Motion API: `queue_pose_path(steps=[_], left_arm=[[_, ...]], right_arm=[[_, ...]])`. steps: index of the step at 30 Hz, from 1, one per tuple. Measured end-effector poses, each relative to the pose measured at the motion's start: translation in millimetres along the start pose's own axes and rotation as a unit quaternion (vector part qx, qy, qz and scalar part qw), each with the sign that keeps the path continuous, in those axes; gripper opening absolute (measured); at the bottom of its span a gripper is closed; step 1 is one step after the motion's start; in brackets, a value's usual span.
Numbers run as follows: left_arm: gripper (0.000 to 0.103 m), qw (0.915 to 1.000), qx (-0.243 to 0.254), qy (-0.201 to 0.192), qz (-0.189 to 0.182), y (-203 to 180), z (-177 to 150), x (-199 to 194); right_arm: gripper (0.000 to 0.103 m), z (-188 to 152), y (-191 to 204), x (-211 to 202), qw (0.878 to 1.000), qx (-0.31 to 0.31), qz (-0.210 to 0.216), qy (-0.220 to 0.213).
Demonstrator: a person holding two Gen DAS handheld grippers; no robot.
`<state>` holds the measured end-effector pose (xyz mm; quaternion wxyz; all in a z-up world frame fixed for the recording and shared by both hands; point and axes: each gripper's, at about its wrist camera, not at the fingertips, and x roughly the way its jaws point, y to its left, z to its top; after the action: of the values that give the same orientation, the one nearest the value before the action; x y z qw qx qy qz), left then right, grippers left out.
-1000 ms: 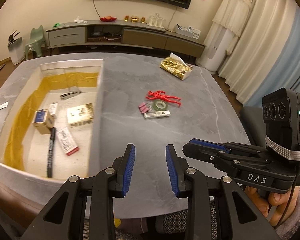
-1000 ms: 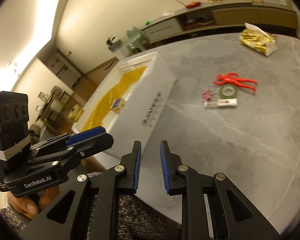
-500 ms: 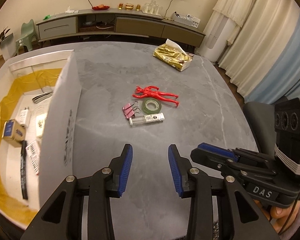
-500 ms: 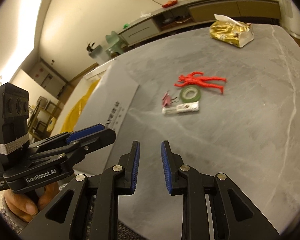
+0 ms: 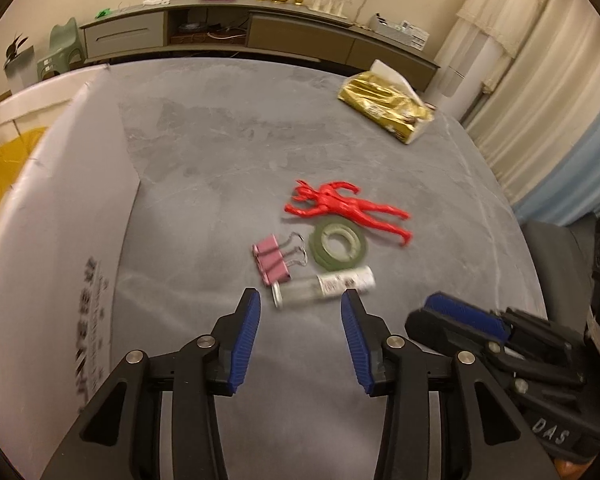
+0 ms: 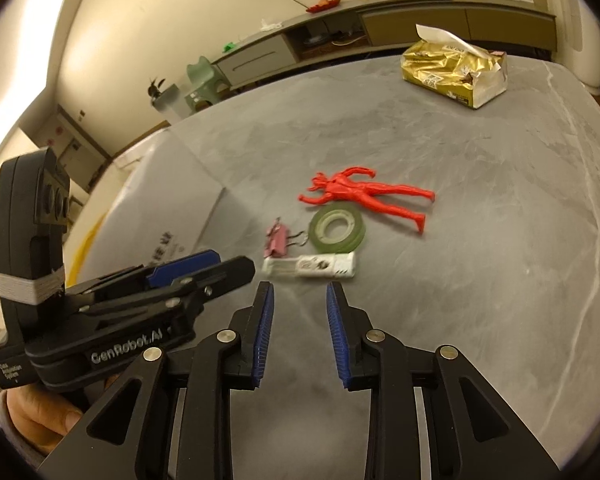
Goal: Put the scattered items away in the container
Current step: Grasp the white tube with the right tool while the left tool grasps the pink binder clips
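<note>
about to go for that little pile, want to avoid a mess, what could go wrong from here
The vial lies on its side and could roll off if a finger nudges it. It sits beside the pink clips and tape roll, so the open left gripper may shove or catch those too. The right gripper is aimed at the same pile; the two could collide.

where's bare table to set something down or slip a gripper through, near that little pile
Bare table lies between the white box wall and the pink binder clips, and beyond the red figure toward the gold tissue pack. It is crowded where clips, green tape roll and small tube bunch together.
</note>
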<state>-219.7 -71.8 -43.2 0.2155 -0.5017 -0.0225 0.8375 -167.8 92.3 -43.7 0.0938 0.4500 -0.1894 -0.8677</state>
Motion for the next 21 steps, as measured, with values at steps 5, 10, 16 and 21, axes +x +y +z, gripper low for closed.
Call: queue_pose_path(steps=[5,10,16,21], left_arm=[[0.044,1.0,-0.005,-0.008,-0.001,5,11,24],[0.044,0.9999,-0.013,-0.005,0.003,16,16,43],[0.043,0.9993,-0.033,-0.018,0.006,42,6,35],[0.043,0.9985,-0.048,-0.024,-0.004,54,3,28]], right_arm=[[0.03,7,-5,20,0.999,-0.025,-0.02,0.004],[0.03,13,-5,39,0.997,-0.064,-0.032,0.006],[0.025,-9,3,48,0.994,-0.08,0.042,0.065],[0.036,-18,25,42,0.986,-0.162,-0.01,0.037]])
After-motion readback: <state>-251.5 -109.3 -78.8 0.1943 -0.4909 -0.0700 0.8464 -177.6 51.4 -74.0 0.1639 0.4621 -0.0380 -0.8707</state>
